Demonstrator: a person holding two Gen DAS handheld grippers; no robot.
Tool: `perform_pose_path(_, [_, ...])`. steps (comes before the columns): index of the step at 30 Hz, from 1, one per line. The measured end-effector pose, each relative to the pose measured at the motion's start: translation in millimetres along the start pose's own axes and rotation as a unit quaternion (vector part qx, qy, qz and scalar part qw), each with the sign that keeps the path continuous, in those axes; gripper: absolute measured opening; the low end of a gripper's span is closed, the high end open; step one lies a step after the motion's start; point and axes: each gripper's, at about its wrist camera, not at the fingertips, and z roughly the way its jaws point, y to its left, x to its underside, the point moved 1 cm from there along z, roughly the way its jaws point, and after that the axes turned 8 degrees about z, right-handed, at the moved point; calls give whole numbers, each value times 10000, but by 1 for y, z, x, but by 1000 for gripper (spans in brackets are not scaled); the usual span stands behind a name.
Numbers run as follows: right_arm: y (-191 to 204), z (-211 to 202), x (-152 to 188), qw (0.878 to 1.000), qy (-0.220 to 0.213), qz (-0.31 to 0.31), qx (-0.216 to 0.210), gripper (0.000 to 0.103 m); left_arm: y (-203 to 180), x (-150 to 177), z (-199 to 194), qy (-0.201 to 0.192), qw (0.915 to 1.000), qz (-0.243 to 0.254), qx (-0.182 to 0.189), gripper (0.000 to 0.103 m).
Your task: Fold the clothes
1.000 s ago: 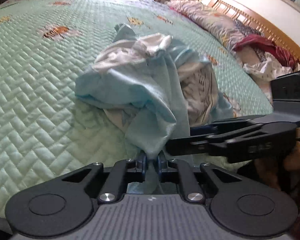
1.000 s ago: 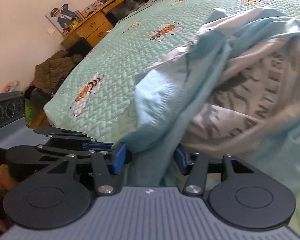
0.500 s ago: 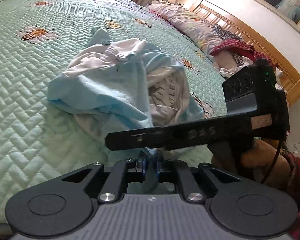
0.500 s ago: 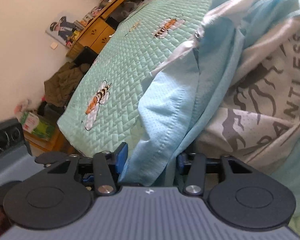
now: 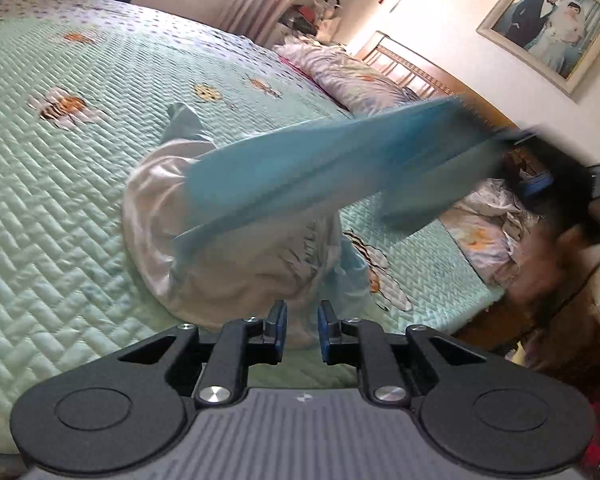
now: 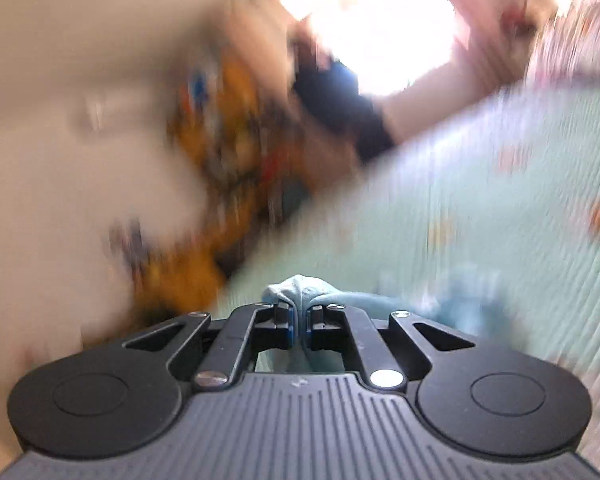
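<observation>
While its grey print blurs unreadable, right tool [image 6: 299, 326] closes on blue shirt [image 5: 340, 160].

A mint quilted bedspread [image 5: 80, 184] covers the bed, floral pillows [image 5: 352, 80] by the wooden headboard [image 5: 428, 76], framed portrait [image 5: 548, 28] above.

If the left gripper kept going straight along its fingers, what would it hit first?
Probably the crumpled light-blue and white garment heaped on the green quilt: it lies right ahead of the left gripper, whose jaws are opening, though depth is unclear.
</observation>
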Motion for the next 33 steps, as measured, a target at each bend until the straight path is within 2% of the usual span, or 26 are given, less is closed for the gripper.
perform_pose_path(2, [16, -44, -41, 9964, -813, -139, -203, 6, 0, 0, 0, 27, 10000, 7, -87, 18])
perform_pose_path(5, [38, -105, -85, 9845, -1625, -373, -537, 6, -2, 1, 3, 81, 9998, 21, -160, 19])
perform_pose_path(9, [66, -148, -118, 9745, -2021, -763, -610, 6, -8, 1, 5, 132, 9998, 120, -135, 19])
perform_pose_path(13, [88, -161, -139, 9729, -1990, -899, -754, 7, -15, 0, 1, 89, 9992, 327, -196, 23])
perform_pose_path(17, [121, -165, -159, 9683, -2055, -958, -1048, 7, -11, 2, -10, -36, 9993, 298, -230, 23])
perform_pose_path(24, [197, -202, -210, 9423, -2509, -1247, -1834, 7, 0, 3, -18, -231, 9996, 85, -152, 23])
perform_pose_path(26, [213, -193, -220, 9447, -2411, -1341, -1775, 7, 3, 4, -15, -217, 9997, 53, -92, 23])
perform_pose_path(28, [225, -170, -221, 9540, -2094, -1430, -1601, 7, 6, 5, -11, -195, 9998, 33, -40, 23])
perform_pose_path(33, [227, -67, -199, 9782, -1191, -1379, -991, 7, 17, 9, -6, -182, 9998, -68, 51, 23])
